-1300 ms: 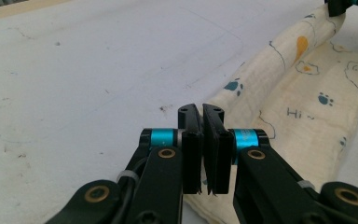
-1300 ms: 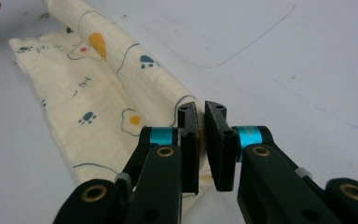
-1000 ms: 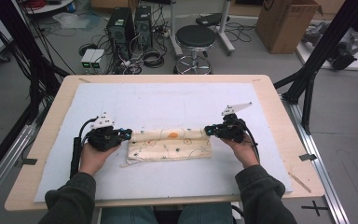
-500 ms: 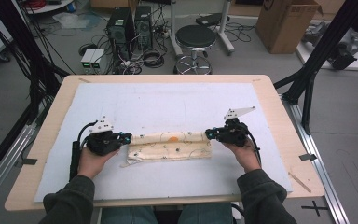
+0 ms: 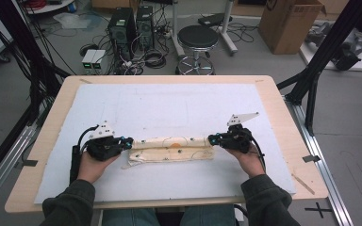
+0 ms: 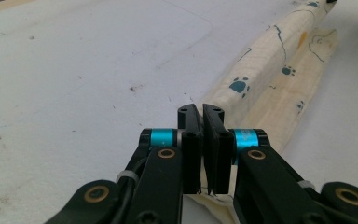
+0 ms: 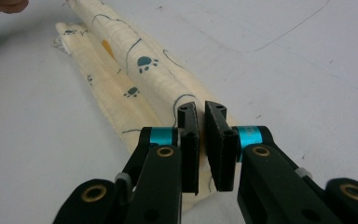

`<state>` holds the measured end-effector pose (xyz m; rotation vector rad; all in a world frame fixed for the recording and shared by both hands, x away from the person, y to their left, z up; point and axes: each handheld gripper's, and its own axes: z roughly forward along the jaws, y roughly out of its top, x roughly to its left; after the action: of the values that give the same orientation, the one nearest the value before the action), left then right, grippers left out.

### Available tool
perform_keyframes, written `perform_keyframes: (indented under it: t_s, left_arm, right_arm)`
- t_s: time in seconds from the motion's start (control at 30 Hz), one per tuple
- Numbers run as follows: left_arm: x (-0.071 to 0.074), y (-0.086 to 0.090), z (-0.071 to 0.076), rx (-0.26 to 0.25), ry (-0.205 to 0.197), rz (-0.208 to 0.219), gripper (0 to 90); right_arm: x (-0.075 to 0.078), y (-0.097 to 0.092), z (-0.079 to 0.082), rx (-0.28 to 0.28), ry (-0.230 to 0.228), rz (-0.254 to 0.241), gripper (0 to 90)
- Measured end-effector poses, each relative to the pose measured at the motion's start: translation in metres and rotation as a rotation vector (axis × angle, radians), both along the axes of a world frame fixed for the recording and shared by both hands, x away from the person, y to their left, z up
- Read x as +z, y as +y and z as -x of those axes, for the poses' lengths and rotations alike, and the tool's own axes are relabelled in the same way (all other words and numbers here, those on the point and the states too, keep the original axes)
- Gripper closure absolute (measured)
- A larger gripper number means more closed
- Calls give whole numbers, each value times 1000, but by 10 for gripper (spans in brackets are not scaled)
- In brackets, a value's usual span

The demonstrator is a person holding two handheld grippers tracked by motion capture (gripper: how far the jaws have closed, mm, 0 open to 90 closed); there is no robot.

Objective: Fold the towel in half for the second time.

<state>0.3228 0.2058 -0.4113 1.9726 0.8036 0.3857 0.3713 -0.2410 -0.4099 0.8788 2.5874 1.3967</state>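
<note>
Cloth point(image 5: 172, 149): cream fabric with teal paw prints, folded lengthwise into a long narrow band; lies across the near middle of the white table mat point(image 5: 169, 108), one end at each gripper.

Left gripper point(image 5: 128, 141): jaws closed to a slit, pinching the band's left end; fabric visible between and below the pads in the left gripper view point(image 6: 203, 140). Hand low, gripper level, pointing inward along the cloth.

Right gripper point(image 5: 212, 139): jaws likewise nearly closed, clamped on the right end point(image 7: 201, 140); mirrored pose, forearm entering from the near edge.

Step, as judged: another lengthwise fold under way, both ends held. Next move calls for carrying both ends across together, evenly, without slackening either pinch.
</note>
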Motion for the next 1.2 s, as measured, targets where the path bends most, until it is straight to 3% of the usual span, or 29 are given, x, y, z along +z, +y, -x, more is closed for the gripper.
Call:
perform_keyframes:
  t_s: [0.47, 0.63, 1.2]
  left_arm:
    - [-1, -2, 11, -28, -15, -41, 853]
    - [-13, 0, 16, -34, 11, -51, 851]
    - [-22, 1, 24, -69, 45, -75, 827]
  right_arm:
    - [-4, -1, 11, 19, -15, 4, 842]
    - [-7, 1, 15, 29, -6, 16, 842]
    - [-25, 2, 27, 44, 26, 53, 827]
